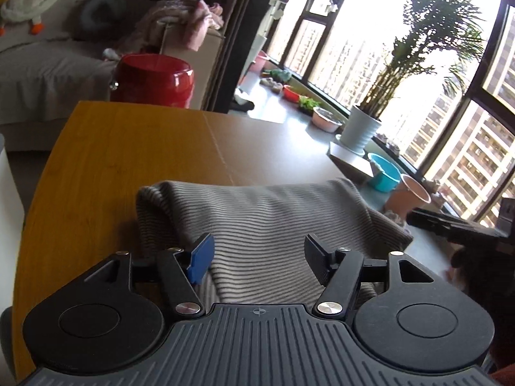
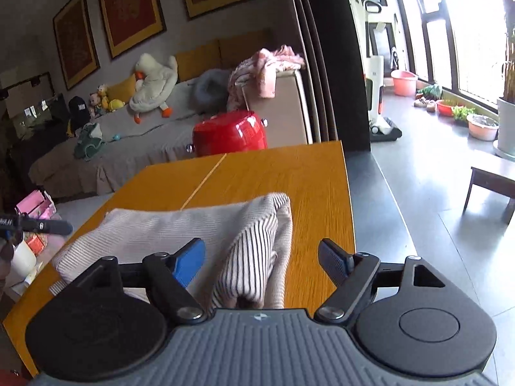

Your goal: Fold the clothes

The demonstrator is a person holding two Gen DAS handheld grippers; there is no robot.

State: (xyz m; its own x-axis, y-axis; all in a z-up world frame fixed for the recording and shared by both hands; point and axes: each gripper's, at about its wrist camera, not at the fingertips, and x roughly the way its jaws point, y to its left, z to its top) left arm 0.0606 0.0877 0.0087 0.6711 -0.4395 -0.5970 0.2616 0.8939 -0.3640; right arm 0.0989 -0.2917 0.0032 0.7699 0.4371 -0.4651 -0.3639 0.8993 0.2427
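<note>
Striped garment (image 1: 257, 225) lies doubled on desk (image 1: 112, 148). Left tongs (image 1: 257, 257) and right tongs (image 2: 262, 262) spread, holding nothing. Mid-fold or finished: unclear.

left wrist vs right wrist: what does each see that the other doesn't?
Left wrist only: the palm plant in its white pot, the teal bucket and high-rise blocks through the window.

Right wrist only: three framed pictures, the goose plush's head, a pink toy box on the floor.

Both: the striped sweater on the wooden table, the red stool, the sofa, and each gripper open over the sweater: left gripper, right gripper.
</note>
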